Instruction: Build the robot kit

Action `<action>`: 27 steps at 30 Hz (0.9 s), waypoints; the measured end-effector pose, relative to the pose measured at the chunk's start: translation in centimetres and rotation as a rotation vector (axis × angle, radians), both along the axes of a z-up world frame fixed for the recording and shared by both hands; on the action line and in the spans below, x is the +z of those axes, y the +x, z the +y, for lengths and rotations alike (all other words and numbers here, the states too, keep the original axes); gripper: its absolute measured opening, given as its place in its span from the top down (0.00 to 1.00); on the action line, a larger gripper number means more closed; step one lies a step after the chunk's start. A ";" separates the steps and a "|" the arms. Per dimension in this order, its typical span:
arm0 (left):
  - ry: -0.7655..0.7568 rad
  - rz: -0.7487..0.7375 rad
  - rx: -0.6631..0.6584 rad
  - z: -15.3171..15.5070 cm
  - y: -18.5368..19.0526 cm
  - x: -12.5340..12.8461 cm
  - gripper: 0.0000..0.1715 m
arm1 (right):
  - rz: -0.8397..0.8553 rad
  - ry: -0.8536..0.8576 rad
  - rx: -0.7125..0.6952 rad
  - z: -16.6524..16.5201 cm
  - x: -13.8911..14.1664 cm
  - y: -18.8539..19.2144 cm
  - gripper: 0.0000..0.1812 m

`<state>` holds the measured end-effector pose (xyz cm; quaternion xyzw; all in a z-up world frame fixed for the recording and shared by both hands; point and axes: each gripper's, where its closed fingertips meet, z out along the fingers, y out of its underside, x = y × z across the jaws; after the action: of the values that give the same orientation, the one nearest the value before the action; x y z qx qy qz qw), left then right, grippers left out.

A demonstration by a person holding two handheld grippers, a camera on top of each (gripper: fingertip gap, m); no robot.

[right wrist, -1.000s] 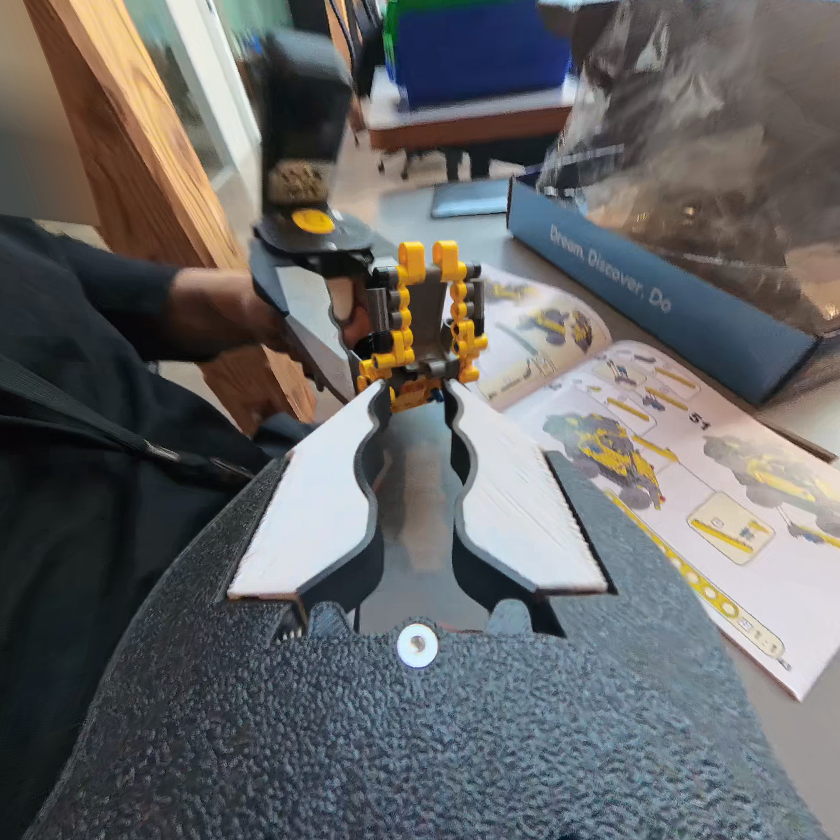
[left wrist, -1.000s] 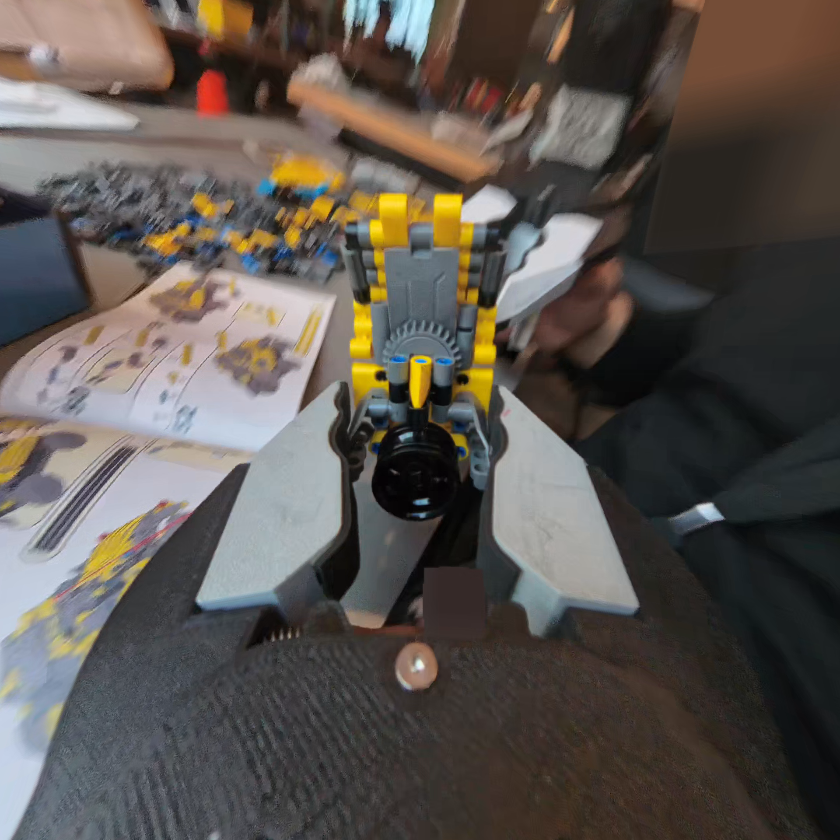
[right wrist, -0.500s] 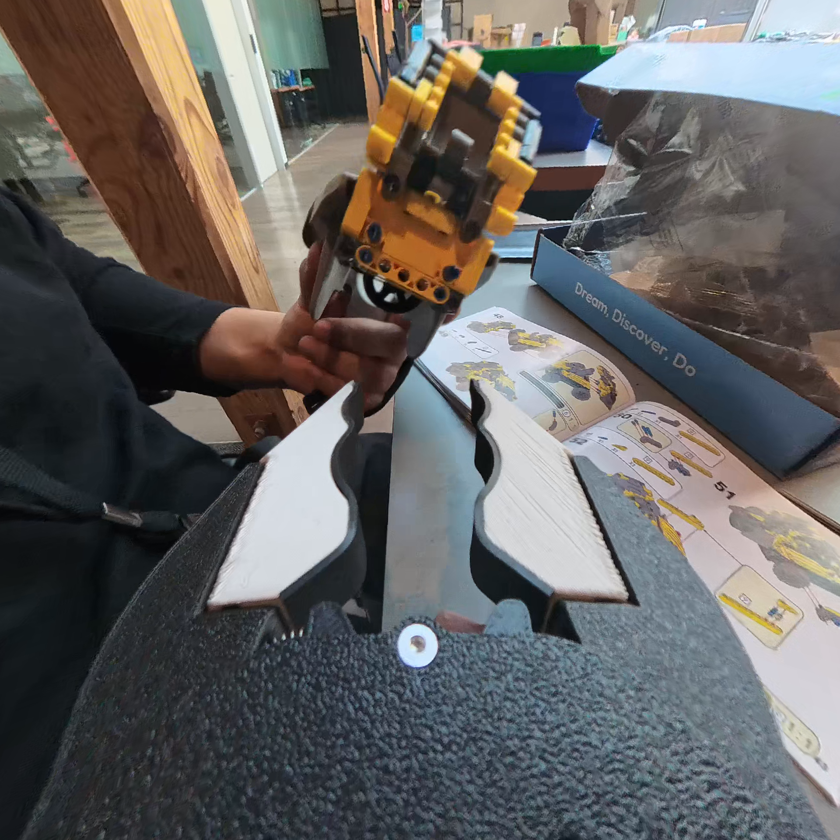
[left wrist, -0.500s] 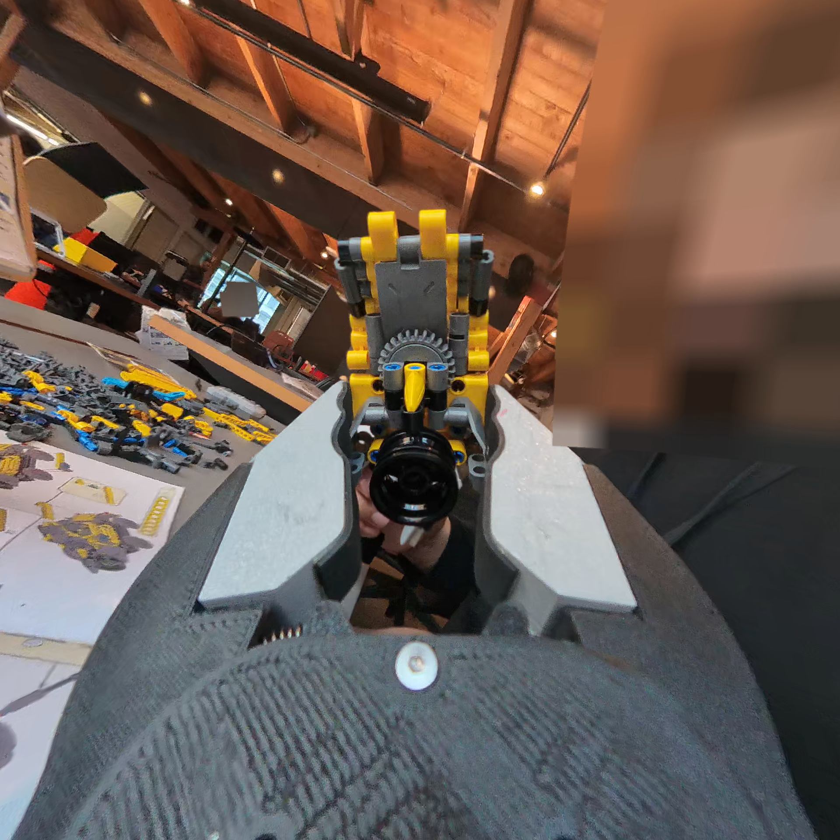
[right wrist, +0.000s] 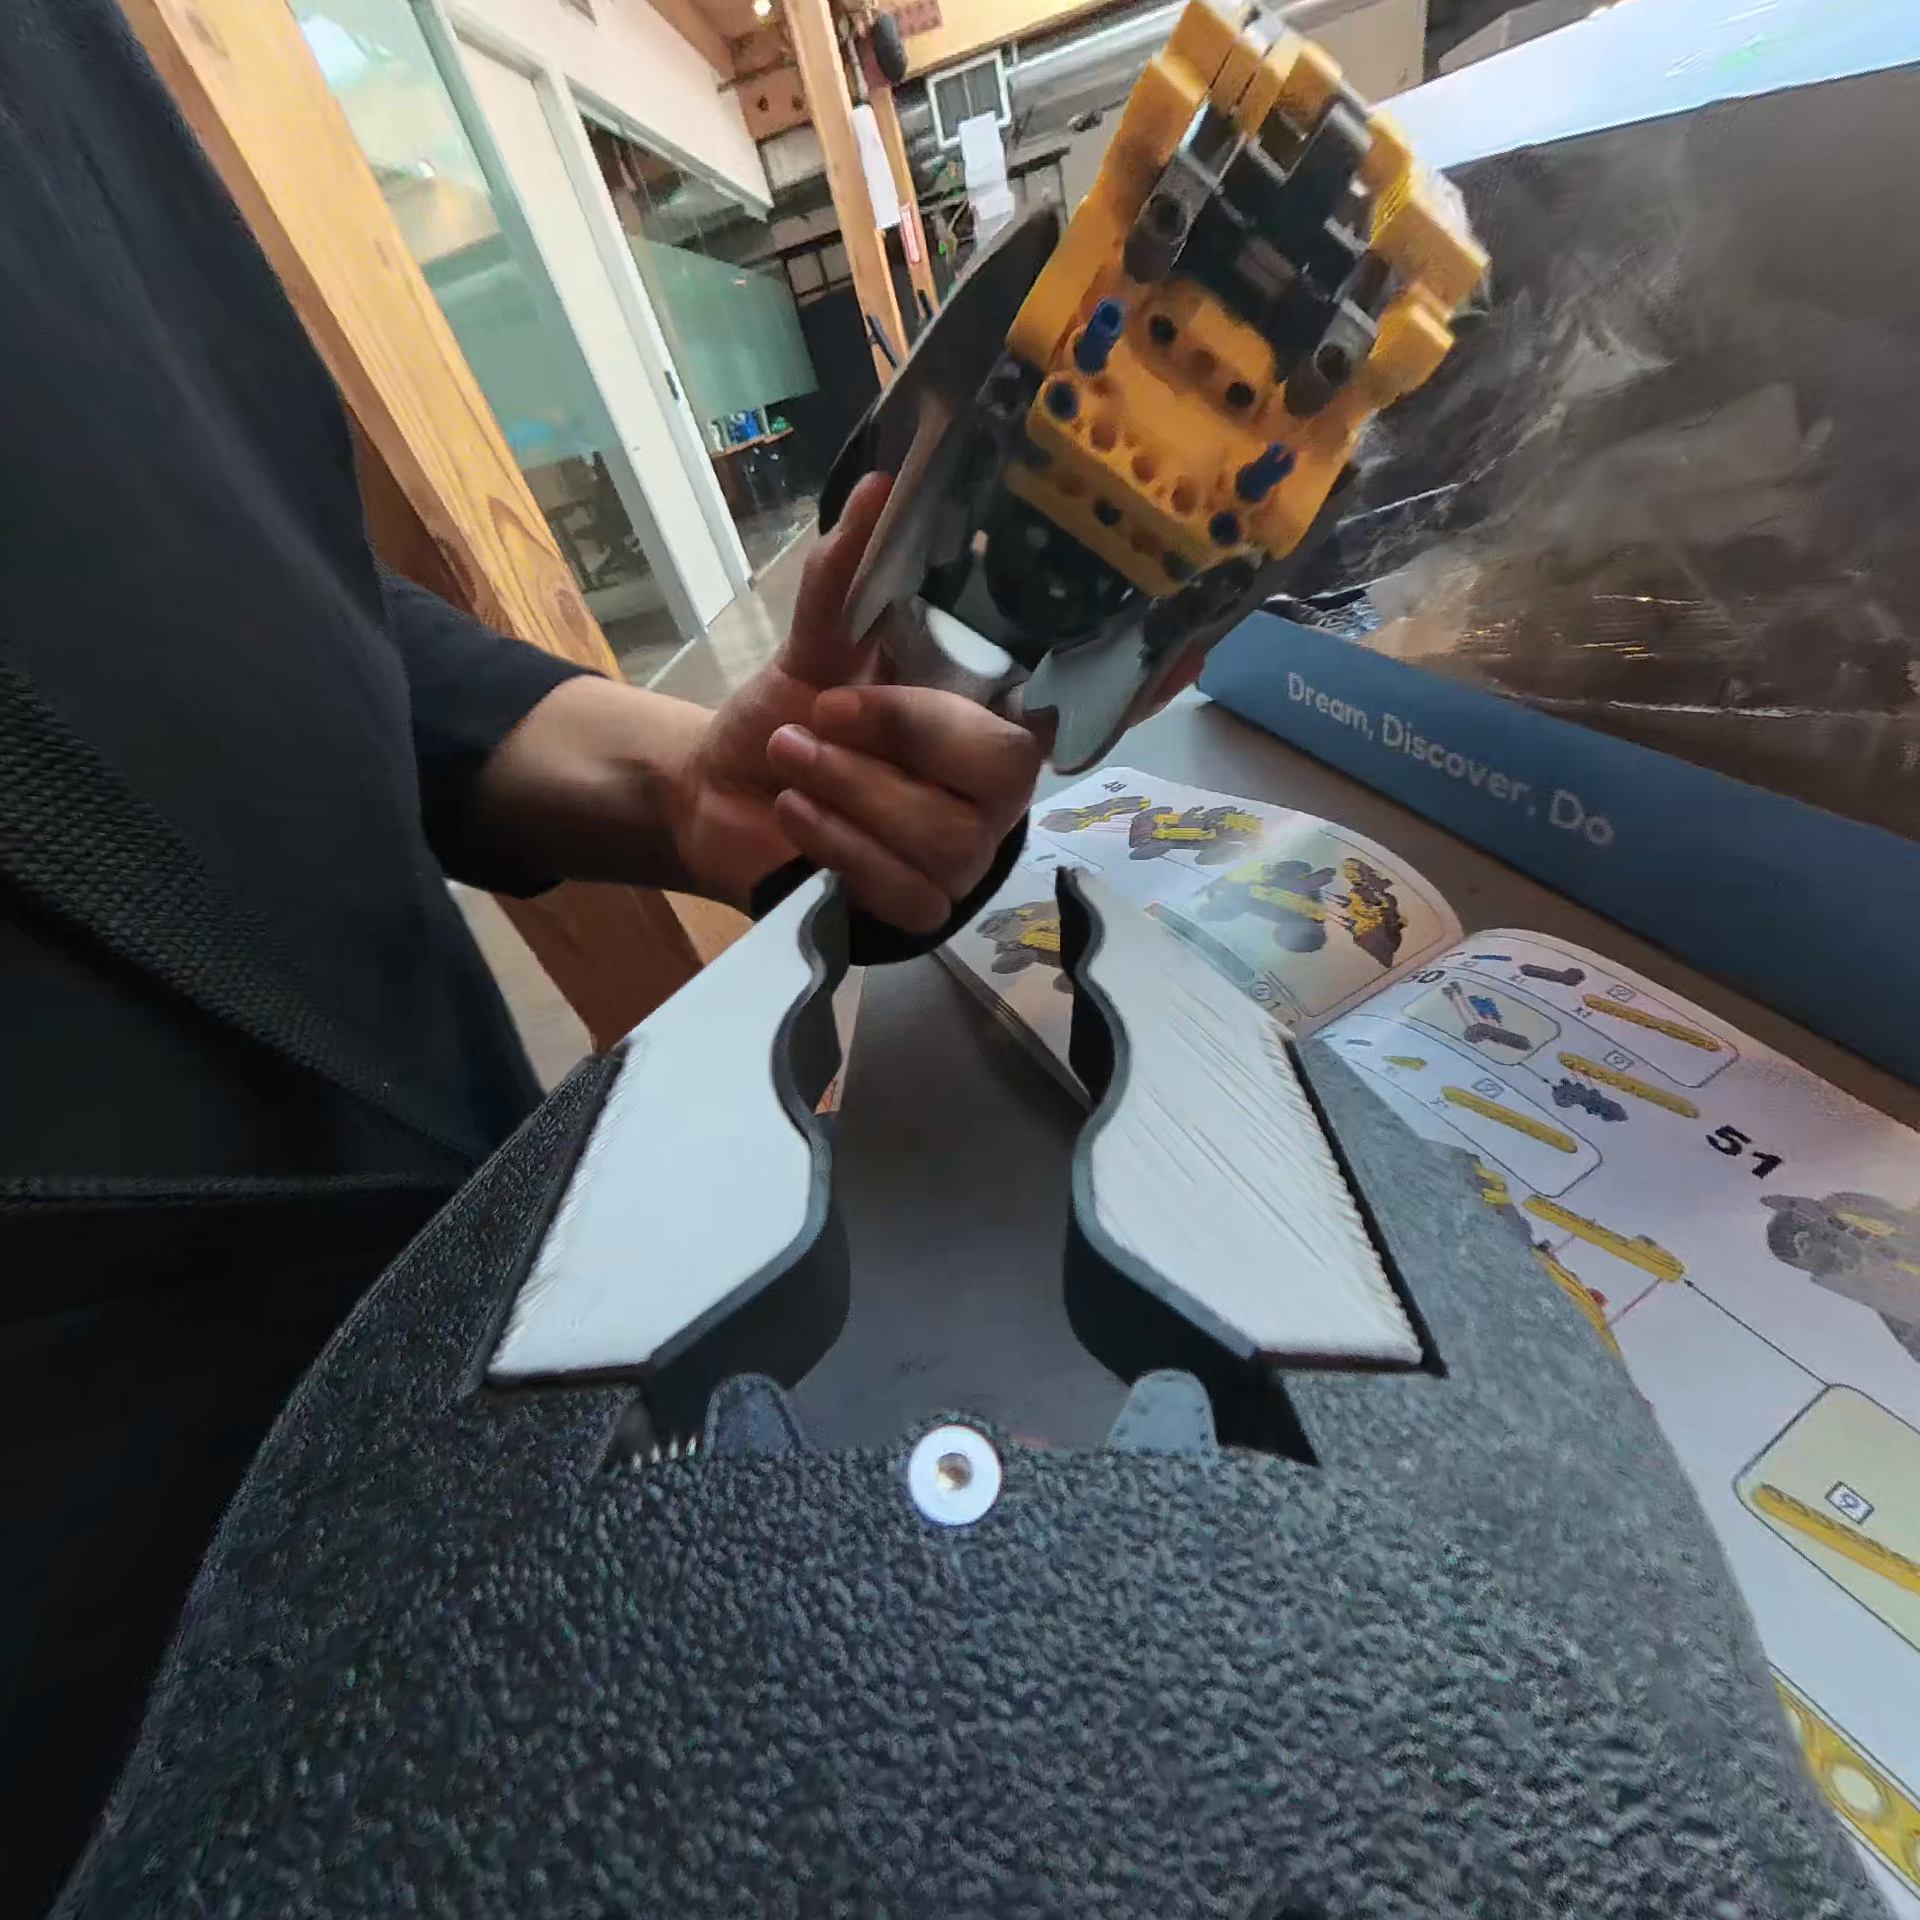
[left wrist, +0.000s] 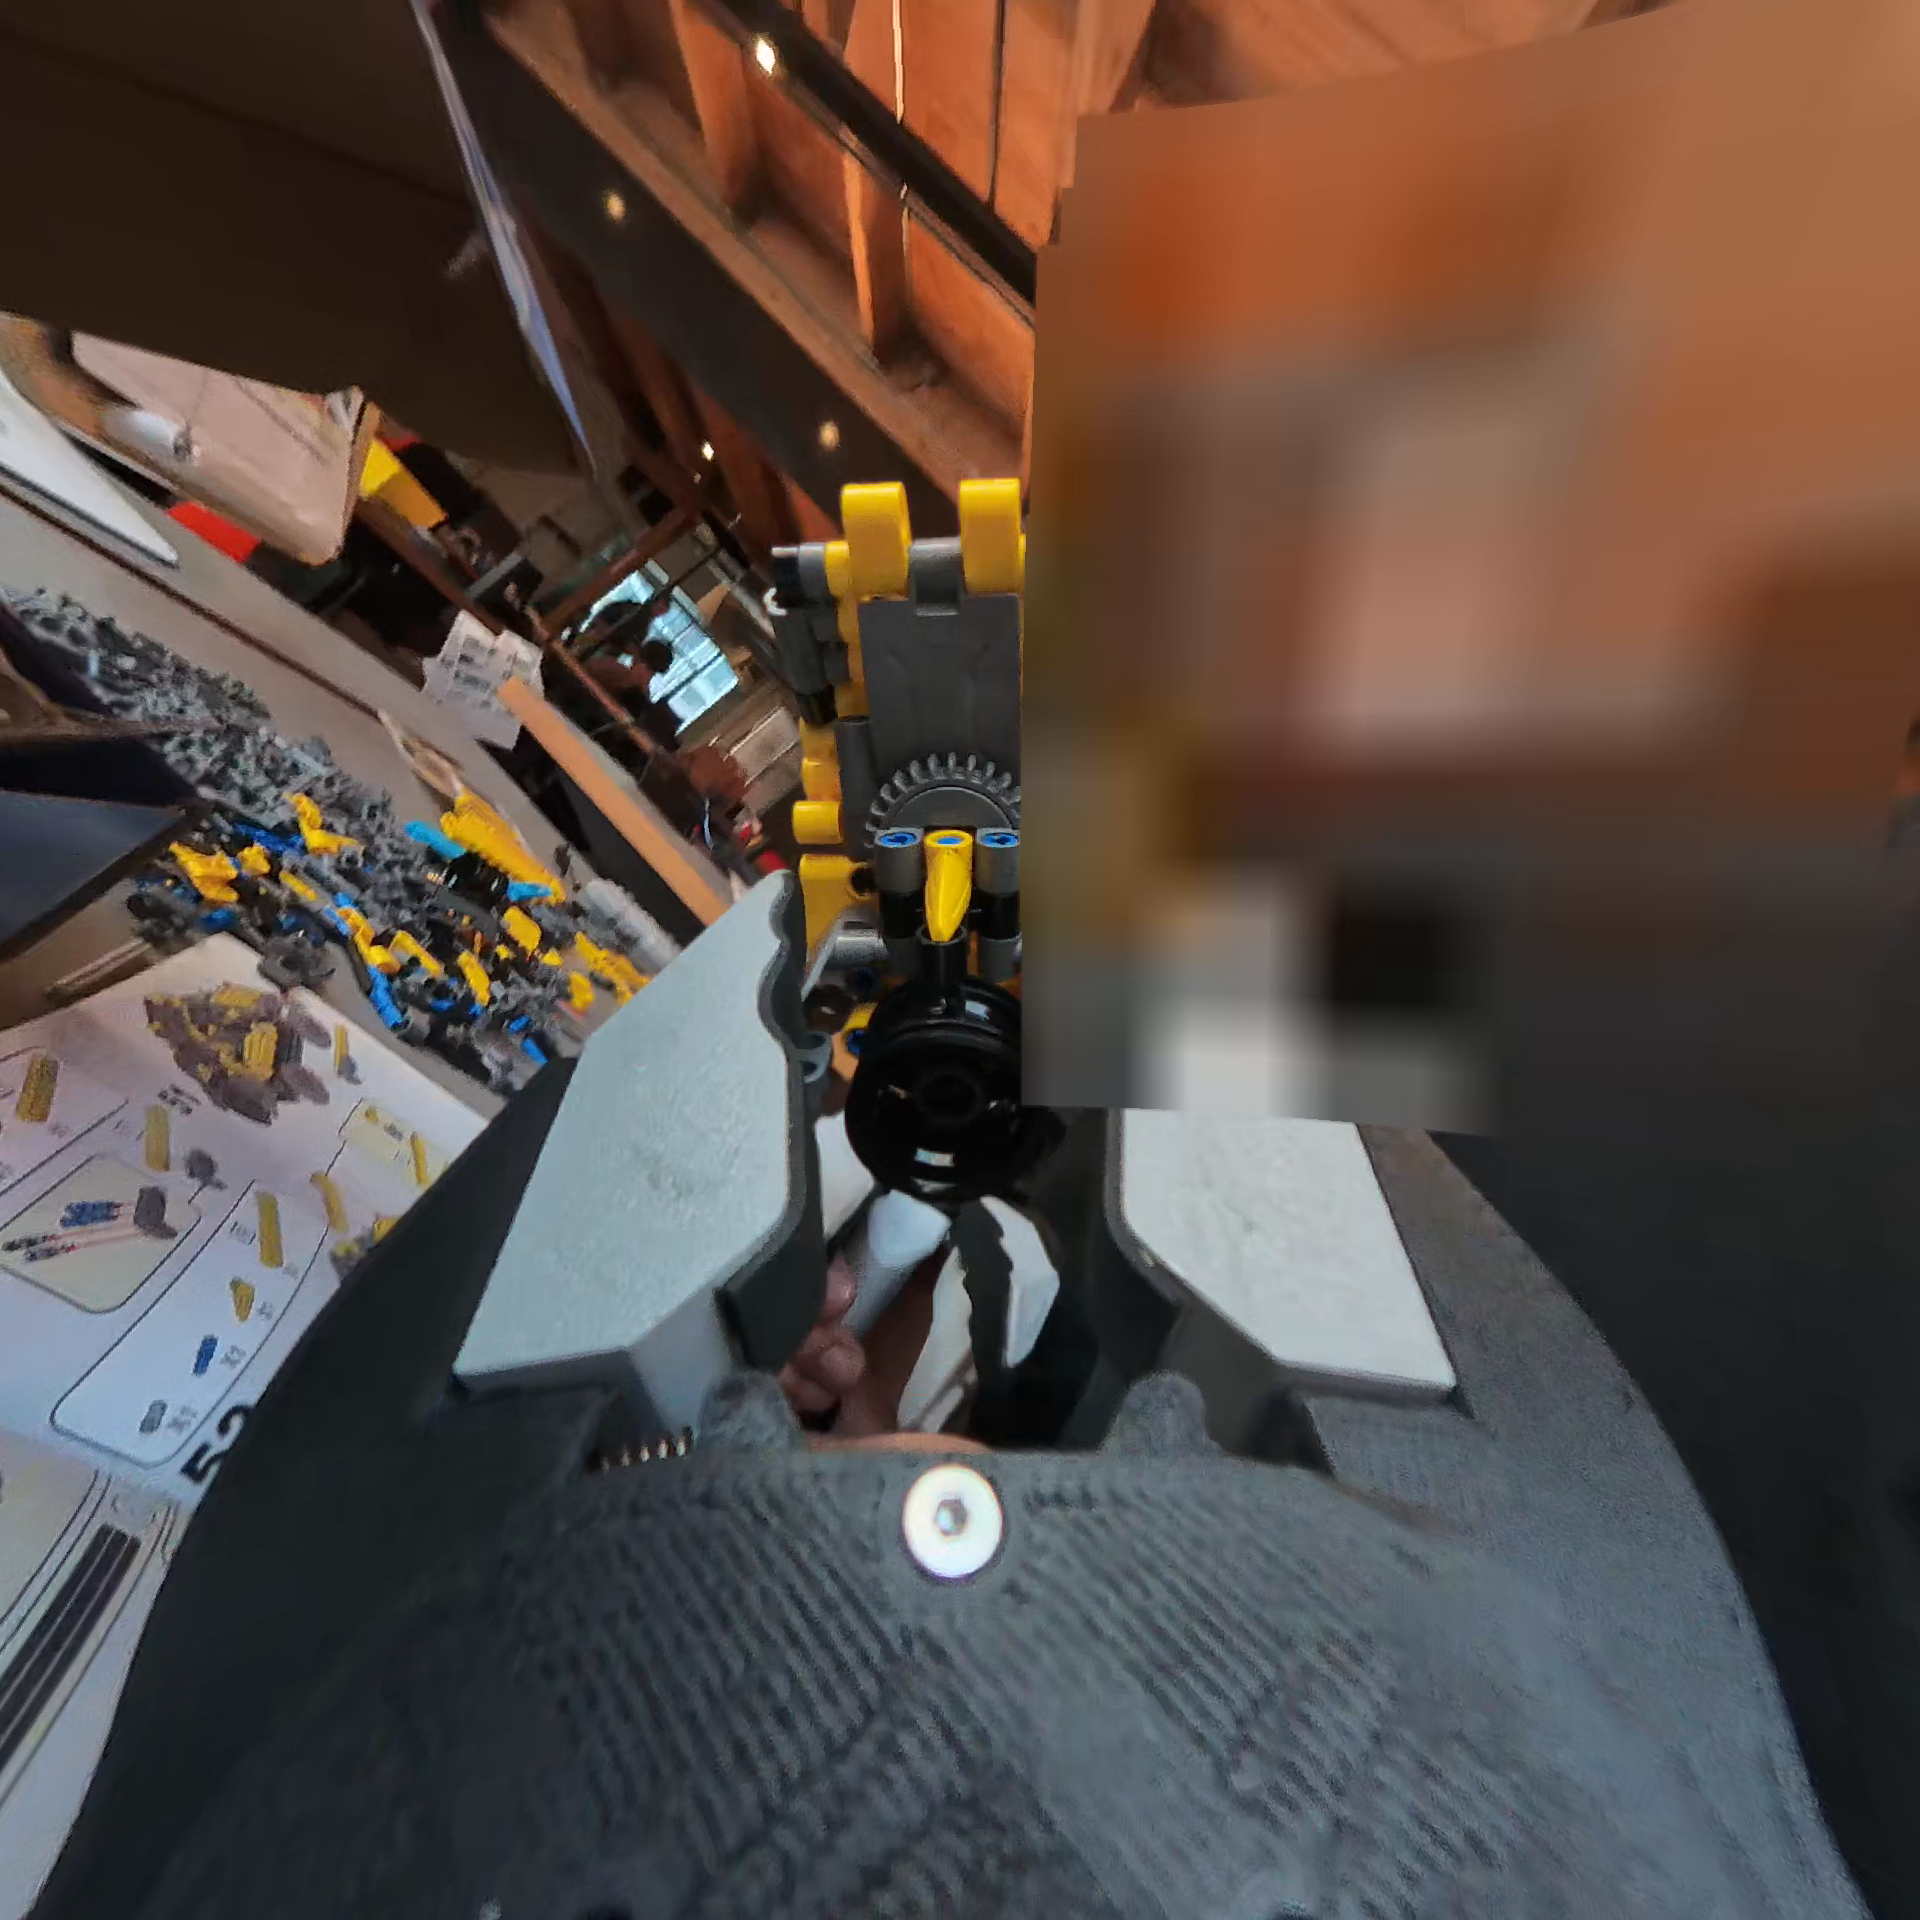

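My left gripper (left wrist: 930, 935) is shut on a yellow and grey brick model (left wrist: 904, 707) with a grey gear and a black wheel hub (left wrist: 935, 1101) at its near end. A mosaic patch hides the model's right side and my right fingertip. In the right wrist view a hand (right wrist: 862, 790) holds that gripper tilted up, its fingers (right wrist: 925, 478) clamped on the model (right wrist: 1226, 364) above the table. My right gripper (right wrist: 945, 904) is open and empty, below the hand and apart from the model.
An open instruction booklet (right wrist: 1558, 1143) lies on the table to the right, and it also shows in the left wrist view (left wrist: 156, 1195). A blue box (right wrist: 1558, 821) with a plastic bag (right wrist: 1662, 416) stands behind it. A pile of loose bricks (left wrist: 416, 904) lies beyond. A wooden post (right wrist: 416, 416) stands at the left. Some 9 centimeters of space lies between my two pairs of fingers.
My right gripper has come off the model and opened wider. My left gripper has raised the model and tilted it up, closer to the right camera.
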<state>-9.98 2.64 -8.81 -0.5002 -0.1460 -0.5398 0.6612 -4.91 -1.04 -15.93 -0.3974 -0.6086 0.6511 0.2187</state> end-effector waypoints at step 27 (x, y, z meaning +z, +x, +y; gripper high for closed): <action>0.042 0.459 0.072 -13.5 16.6 -2.0 0.67 | 0.031 -0.056 0.134 -9.4 5.0 12.2 0.56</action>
<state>6.60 -10.85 -10.84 -0.5905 0.0015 -0.3908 0.7061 7.25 -10.48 -10.94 -0.3514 -0.6121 0.6870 0.1727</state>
